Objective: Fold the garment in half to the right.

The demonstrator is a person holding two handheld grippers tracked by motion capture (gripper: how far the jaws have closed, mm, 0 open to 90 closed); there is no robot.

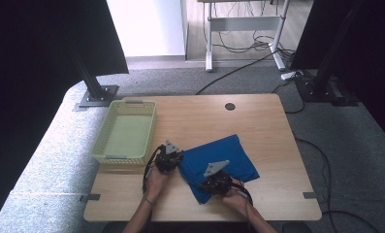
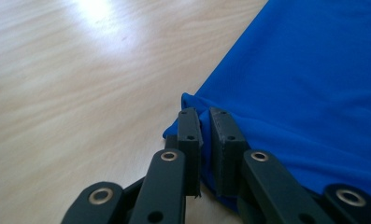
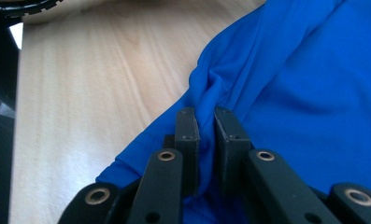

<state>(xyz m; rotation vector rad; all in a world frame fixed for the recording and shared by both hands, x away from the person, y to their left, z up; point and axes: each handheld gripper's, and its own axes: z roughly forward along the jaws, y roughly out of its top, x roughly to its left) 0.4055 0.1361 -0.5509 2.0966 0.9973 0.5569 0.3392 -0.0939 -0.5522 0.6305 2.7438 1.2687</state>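
**High view: both grippers pinched on the cloth**

High view had the blue cloth (image 1: 222,159) lying folded on the table (image 1: 200,116), toward my near edge and right of centre. My left gripper (image 1: 169,159) sat at the cloth's left corner, just right of the basket (image 1: 146,127), which stood at the table's left side. My right gripper (image 1: 217,182) sat over the cloth's near edge, close to the table's front. My hands came in from the bottom, one behind each gripper.

Left gripper view showed my left fingers (image 2: 189,135) nearly together, with a thin fold of the cloth's corner caught between them; bare wood lay to the left of that corner.

Right gripper view showed my right fingers (image 3: 188,130) likewise drawn close on a bunched ridge of cloth, which rose in creases past the tips. Wood showed to the left of it, and cloth spread out to the right and beneath the jaws.
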